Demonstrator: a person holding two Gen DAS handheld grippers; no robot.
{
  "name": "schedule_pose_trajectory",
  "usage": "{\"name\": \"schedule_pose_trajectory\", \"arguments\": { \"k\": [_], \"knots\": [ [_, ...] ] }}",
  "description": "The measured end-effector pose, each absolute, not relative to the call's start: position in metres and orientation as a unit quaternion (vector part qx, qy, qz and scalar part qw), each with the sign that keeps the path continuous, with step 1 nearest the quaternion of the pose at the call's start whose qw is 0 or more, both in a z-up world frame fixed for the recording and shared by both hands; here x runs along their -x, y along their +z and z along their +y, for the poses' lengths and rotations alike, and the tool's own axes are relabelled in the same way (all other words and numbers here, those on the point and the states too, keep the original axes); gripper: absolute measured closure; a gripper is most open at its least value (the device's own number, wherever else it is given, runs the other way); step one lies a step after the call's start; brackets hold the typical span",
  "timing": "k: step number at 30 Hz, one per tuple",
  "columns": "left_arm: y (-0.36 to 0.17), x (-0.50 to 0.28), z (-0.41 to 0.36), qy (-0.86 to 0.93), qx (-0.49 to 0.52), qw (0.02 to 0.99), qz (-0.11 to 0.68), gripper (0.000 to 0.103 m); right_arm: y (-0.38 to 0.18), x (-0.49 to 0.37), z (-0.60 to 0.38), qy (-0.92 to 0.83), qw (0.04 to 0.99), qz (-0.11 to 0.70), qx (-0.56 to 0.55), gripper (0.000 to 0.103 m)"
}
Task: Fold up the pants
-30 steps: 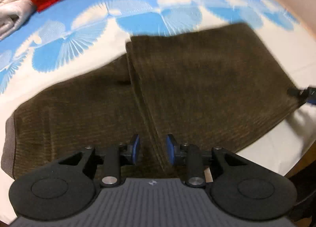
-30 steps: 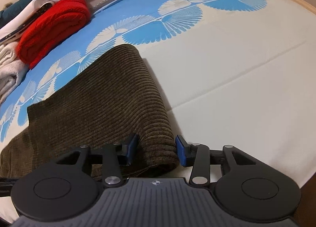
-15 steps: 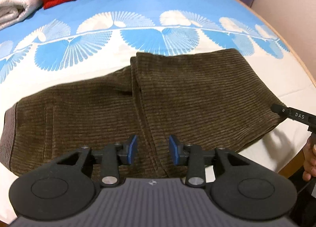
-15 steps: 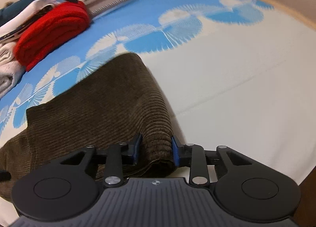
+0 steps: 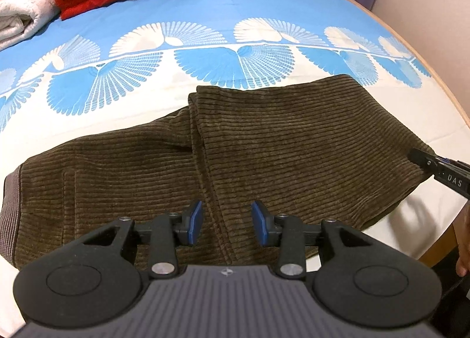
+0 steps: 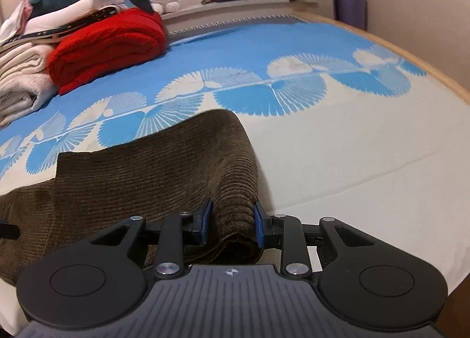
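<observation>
The pants (image 5: 264,144), of thick brown corduroy, are spread on the near, white part of the bedsheet (image 6: 337,144), waistband to the left, the legs already laid back over the body. The cloth is judged soft, fairly heavy and not slippery; it will sag when lifted, so the doubled right end and the near edge are the sound places to be gripped. The right gripper (image 6: 232,226) is clamped on the thick fold at that right end. The left gripper (image 5: 226,222) is held above the middle seam, jaws apart, nothing between the pads. A red blanket (image 6: 108,50) and white towels (image 5: 20,12) are stacked far left, well apart. Nothing is seen in the way.
</observation>
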State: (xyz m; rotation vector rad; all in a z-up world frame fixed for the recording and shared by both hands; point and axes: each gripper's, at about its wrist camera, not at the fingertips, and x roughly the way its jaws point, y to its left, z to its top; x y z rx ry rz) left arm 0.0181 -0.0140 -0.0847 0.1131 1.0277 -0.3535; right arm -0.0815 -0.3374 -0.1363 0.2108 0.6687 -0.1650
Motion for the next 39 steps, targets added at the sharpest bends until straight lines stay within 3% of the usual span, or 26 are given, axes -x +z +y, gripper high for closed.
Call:
{"name": "schedule_pose_trajectory", "arguments": {
  "k": [3, 6, 12, 18, 19, 21, 22, 23, 26, 29, 31, 36, 39],
  "knots": [
    [-0.085, -0.020, -0.018, -0.173, -0.054, 0.854, 0.488, 0.059, -0.131, 0.084, -0.328, -0.068, 0.945, 0.312, -0.074, 0.074],
    [-0.079, -0.020, -0.022, -0.195, -0.040, 0.856, 0.478, 0.050, -0.122, 0.088, -0.314, -0.043, 0.956, 0.287, -0.033, 0.075],
    [-0.049, -0.026, -0.025, -0.292, 0.075, 0.853, 0.426, 0.021, -0.112, 0.107, -0.261, 0.056, 0.970, 0.215, 0.093, 0.075],
    [-0.045, -0.041, -0.049, -0.332, 0.106, 0.835, 0.425, 0.014, -0.108, 0.136, -0.210, 0.186, 0.955, 0.143, 0.180, 0.075],
    [-0.050, -0.046, -0.052, -0.313, 0.097, 0.839, 0.435, 0.015, -0.107, 0.140, -0.203, 0.204, 0.951, 0.134, 0.189, 0.075],
    [-0.062, -0.056, -0.050, -0.272, 0.084, 0.843, 0.456, 0.034, -0.107, 0.146, -0.191, 0.241, 0.941, 0.121, 0.202, 0.075],
    [-0.070, -0.061, -0.047, -0.245, 0.072, 0.843, 0.473, 0.074, -0.107, 0.148, -0.186, 0.252, 0.938, 0.119, 0.206, 0.075],
    [-0.077, -0.067, -0.041, -0.224, 0.060, 0.837, 0.495, 0.083, -0.107, 0.149, -0.182, 0.260, 0.935, 0.119, 0.207, 0.075],
    [-0.076, -0.074, -0.011, -0.205, 0.063, 0.834, 0.509, 0.084, -0.101, 0.143, -0.183, 0.278, 0.935, 0.129, 0.178, 0.072],
    [-0.050, -0.077, 0.028, -0.201, 0.034, 0.853, 0.480, 0.084, -0.075, 0.135, -0.204, 0.329, 0.934, 0.127, 0.047, 0.066],
    [-0.038, -0.077, 0.065, -0.190, 0.036, 0.860, 0.473, 0.084, -0.064, 0.125, -0.219, 0.341, 0.929, 0.140, -0.036, 0.057],
    [-0.044, -0.085, 0.182, -0.141, 0.059, 0.865, 0.477, 0.083, -0.074, 0.079, -0.230, 0.300, 0.915, 0.228, -0.146, 0.048],
    [-0.070, -0.089, 0.247, -0.078, 0.108, 0.853, 0.505, 0.067, -0.095, 0.051, -0.215, 0.269, 0.900, 0.297, -0.172, 0.047]
  ]
}}
